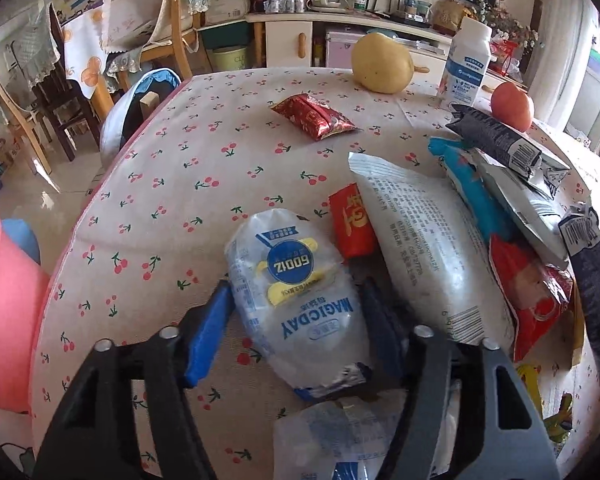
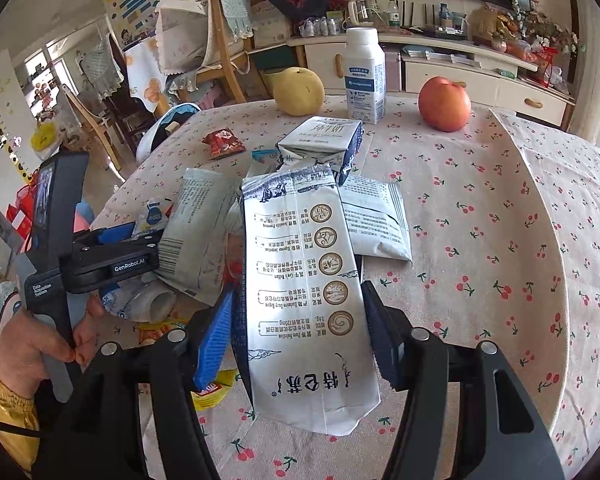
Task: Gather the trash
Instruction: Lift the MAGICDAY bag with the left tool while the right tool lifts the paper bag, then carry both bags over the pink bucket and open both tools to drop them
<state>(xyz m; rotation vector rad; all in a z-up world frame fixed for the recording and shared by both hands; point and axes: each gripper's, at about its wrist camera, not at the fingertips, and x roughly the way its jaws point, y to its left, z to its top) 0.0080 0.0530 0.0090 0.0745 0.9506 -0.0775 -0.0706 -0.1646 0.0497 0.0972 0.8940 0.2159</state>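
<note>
Between the left gripper's (image 1: 296,316) blue pads lies a clear wrapper (image 1: 296,280) on the cherry-print cloth (image 1: 160,208); whether the pads press it I cannot tell. Right of it a white pouch (image 1: 428,240) tops the trash heap. The right gripper (image 2: 300,336) clamps a flattened milk carton (image 2: 304,280) above the cloth.

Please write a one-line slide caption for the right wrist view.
Right gripper clamps a flattened milk carton above the cherry-print tablecloth.
</note>
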